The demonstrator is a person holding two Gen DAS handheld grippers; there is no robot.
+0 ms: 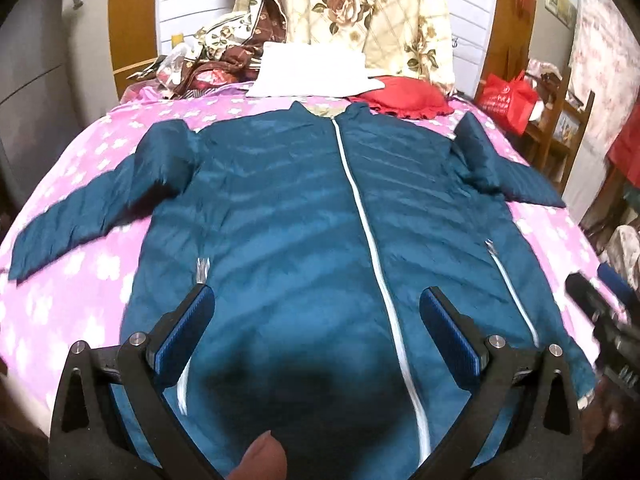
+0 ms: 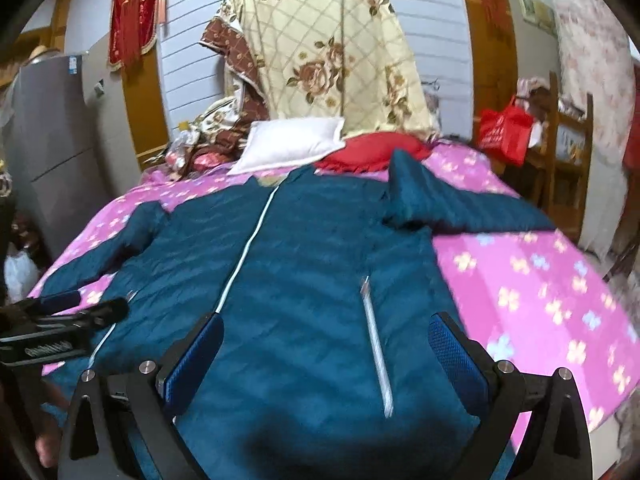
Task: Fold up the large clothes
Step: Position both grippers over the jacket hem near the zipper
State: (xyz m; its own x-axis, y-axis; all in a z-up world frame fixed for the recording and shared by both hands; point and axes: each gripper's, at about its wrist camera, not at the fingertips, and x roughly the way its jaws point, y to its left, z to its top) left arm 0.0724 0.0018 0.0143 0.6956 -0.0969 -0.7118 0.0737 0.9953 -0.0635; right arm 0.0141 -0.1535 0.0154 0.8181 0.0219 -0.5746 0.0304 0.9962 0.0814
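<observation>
A large teal quilted jacket (image 1: 288,216) lies flat, front up and zipped, on a pink flowered bed; both sleeves spread outward. It also shows in the right wrist view (image 2: 304,280). My left gripper (image 1: 316,300) is open and empty, hovering over the jacket's lower left half, beside the centre zip (image 1: 372,232). My right gripper (image 2: 324,332) is open and empty over the lower right half, its fingers either side of the pocket zip (image 2: 376,344). The left gripper's fingers (image 2: 80,312) show at the left edge of the right wrist view.
The pink bedspread (image 2: 540,288) surrounds the jacket. A white pillow (image 2: 292,140), a red cushion (image 2: 376,152) and a floral quilt (image 2: 332,52) pile at the headboard. A red bag (image 2: 504,130) hangs on a wooden shelf at right. A grey fridge (image 2: 52,140) stands left.
</observation>
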